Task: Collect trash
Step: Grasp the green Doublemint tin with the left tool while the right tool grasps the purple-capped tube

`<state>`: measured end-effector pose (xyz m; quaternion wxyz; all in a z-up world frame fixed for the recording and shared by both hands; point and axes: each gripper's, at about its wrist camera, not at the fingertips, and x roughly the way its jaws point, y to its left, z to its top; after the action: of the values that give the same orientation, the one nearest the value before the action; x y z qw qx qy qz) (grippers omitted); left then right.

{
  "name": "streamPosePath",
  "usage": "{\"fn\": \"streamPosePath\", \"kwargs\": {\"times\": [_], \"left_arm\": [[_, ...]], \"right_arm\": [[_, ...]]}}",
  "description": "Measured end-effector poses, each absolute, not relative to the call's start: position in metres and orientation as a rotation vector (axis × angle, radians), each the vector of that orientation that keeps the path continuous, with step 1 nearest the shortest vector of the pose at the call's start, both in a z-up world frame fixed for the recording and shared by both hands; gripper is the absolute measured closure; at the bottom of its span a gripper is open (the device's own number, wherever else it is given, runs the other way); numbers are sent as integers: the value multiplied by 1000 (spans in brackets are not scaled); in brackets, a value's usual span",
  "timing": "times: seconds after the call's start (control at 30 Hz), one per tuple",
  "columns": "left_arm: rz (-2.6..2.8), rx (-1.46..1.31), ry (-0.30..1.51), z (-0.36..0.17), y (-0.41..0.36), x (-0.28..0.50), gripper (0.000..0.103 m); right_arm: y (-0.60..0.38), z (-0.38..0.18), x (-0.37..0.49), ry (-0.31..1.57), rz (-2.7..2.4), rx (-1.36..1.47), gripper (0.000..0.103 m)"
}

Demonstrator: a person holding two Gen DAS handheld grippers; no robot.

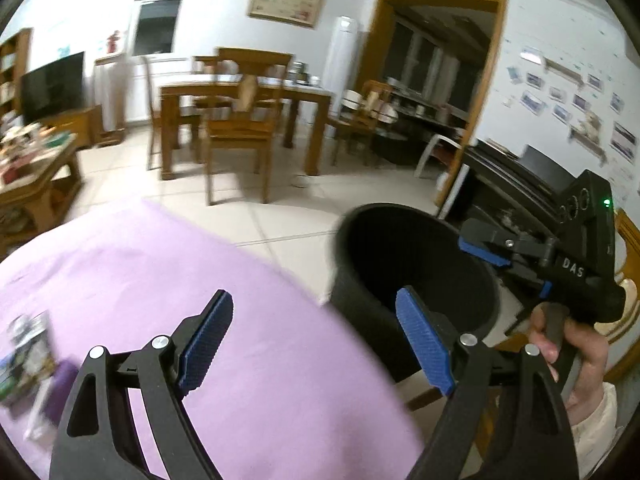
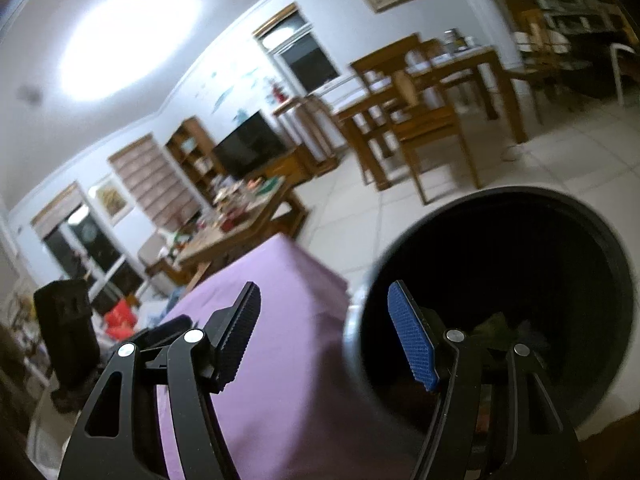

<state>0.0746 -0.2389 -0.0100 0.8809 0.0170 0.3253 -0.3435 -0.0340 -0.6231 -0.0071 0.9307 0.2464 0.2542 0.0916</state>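
A black round bin (image 1: pixel 412 276) stands on the floor beside a table with a purple cloth (image 1: pixel 200 300). My left gripper (image 1: pixel 316 340) is open and empty, over the cloth's edge next to the bin. My right gripper (image 1: pixel 486 256) shows in the left wrist view, over the bin's far rim, held by a hand. In the right wrist view the right gripper (image 2: pixel 324 332) is open and empty, above the near rim of the bin (image 2: pixel 520 300). Something dark lies inside the bin. Crumpled wrappers (image 1: pixel 28 360) lie on the cloth at far left.
A wooden dining table with chairs (image 1: pixel 240 120) stands across the tiled floor. A cluttered low wooden table (image 1: pixel 32 172) is at left. A dark keyboard-like unit (image 1: pixel 516 184) stands right of the bin. A doorway (image 1: pixel 436 80) opens beyond.
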Motion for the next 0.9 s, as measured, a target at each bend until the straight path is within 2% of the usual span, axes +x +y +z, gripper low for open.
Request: {"fn": "streamPosePath", "kwargs": {"times": [0.27, 0.4, 0.43, 0.5, 0.67, 0.77, 0.9], "left_arm": [[-489, -104, 702, -20, -104, 100, 20], [-392, -78, 761, -34, -47, 116, 21], [-385, -50, 773, -37, -40, 119, 23], [-373, 29, 795, -43, -32, 124, 37], [-399, 180, 852, -61, -15, 147, 50], [-474, 280, 849, -69, -20, 147, 55], [-513, 315, 840, -71, -28, 151, 55]], "right_arm": [[-489, -3, 20, 641, 370, 349, 37], [-413, -8, 44, 719, 474, 252, 37], [-400, -11, 48, 734, 494, 230, 37], [-364, -16, 58, 767, 538, 164, 37], [-293, -33, 87, 897, 643, 95, 37], [-270, -47, 103, 971, 676, 163, 37], [-247, -51, 119, 995, 653, 172, 37]]}}
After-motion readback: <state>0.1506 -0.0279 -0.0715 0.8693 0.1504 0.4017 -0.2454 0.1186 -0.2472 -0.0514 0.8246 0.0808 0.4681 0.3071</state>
